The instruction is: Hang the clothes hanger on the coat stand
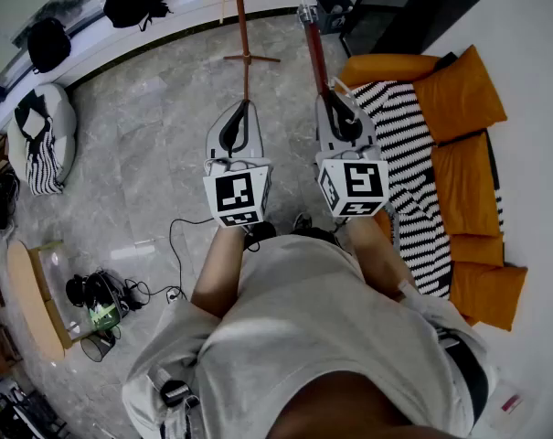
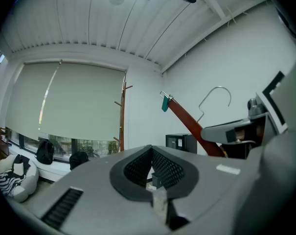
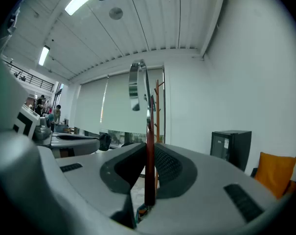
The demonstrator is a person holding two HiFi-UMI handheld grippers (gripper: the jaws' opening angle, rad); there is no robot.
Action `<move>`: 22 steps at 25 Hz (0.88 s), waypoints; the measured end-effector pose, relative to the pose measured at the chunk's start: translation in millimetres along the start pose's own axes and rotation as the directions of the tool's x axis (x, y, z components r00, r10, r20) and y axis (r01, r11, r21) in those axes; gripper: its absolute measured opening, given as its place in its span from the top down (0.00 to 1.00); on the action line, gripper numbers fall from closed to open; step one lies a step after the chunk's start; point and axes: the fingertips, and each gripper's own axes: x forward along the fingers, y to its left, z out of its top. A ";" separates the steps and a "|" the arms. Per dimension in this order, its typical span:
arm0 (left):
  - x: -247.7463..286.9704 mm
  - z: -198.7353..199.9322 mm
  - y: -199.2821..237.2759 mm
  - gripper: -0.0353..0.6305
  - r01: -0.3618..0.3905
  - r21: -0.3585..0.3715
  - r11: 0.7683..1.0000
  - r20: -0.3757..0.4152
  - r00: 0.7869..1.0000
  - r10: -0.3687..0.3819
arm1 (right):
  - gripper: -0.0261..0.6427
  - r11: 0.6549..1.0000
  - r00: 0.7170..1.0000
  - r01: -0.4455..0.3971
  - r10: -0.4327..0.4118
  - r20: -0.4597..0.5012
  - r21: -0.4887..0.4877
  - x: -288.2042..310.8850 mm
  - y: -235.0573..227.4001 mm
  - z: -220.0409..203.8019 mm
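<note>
The red-brown wooden clothes hanger (image 1: 313,53) sticks forward from my right gripper (image 1: 334,91), which is shut on its lower end. In the right gripper view the hanger (image 3: 149,155) stands edge-on between the pads, its metal hook (image 3: 135,86) on top. The wooden coat stand (image 1: 243,35) rises ahead of my left gripper (image 1: 243,110), some way off. The left gripper (image 2: 151,150) is shut with nothing in it. From the left gripper view the stand (image 2: 122,117) is straight ahead and the hanger (image 2: 189,123) slants up at the right.
An orange sofa (image 1: 459,99) with a striped blanket (image 1: 409,144) runs along the right. A black cabinet (image 1: 409,7) stands beyond it. A beanbag (image 1: 43,135), bags (image 1: 134,0), floor cables (image 1: 171,245) and a low table (image 1: 29,300) lie at the left.
</note>
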 end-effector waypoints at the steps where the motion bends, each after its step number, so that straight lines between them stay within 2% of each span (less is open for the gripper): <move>1: -0.8 -0.9 4.1 0.93 0.006 0.006 1.000 -0.003 1.000 -0.005 | 0.89 1.000 1.000 -0.005 0.005 -0.001 0.011 2.8 5.4 -1.9; 4: -8.3 -8.5 15.0 0.93 0.024 0.014 1.000 -0.028 0.999 -0.024 | 0.89 1.000 1.000 -0.007 0.007 -0.008 0.028 5.5 21.8 -9.8; 12: -32.1 -24.7 52.7 0.93 0.029 -0.024 0.999 -0.055 0.998 -0.031 | 0.89 1.000 0.999 -0.024 0.024 -0.028 -0.002 20.9 57.2 -15.9; 15: -39.7 -36.1 67.1 0.93 0.054 -0.029 0.998 -0.078 0.995 -0.057 | 0.89 0.999 0.999 -0.037 0.038 -0.038 0.003 29.7 72.9 -21.7; 22: -49.0 -37.1 131.6 0.93 0.041 -0.033 0.999 -0.083 0.996 -0.044 | 0.89 0.999 0.998 -0.032 0.032 -0.056 0.007 63.2 114.1 -21.3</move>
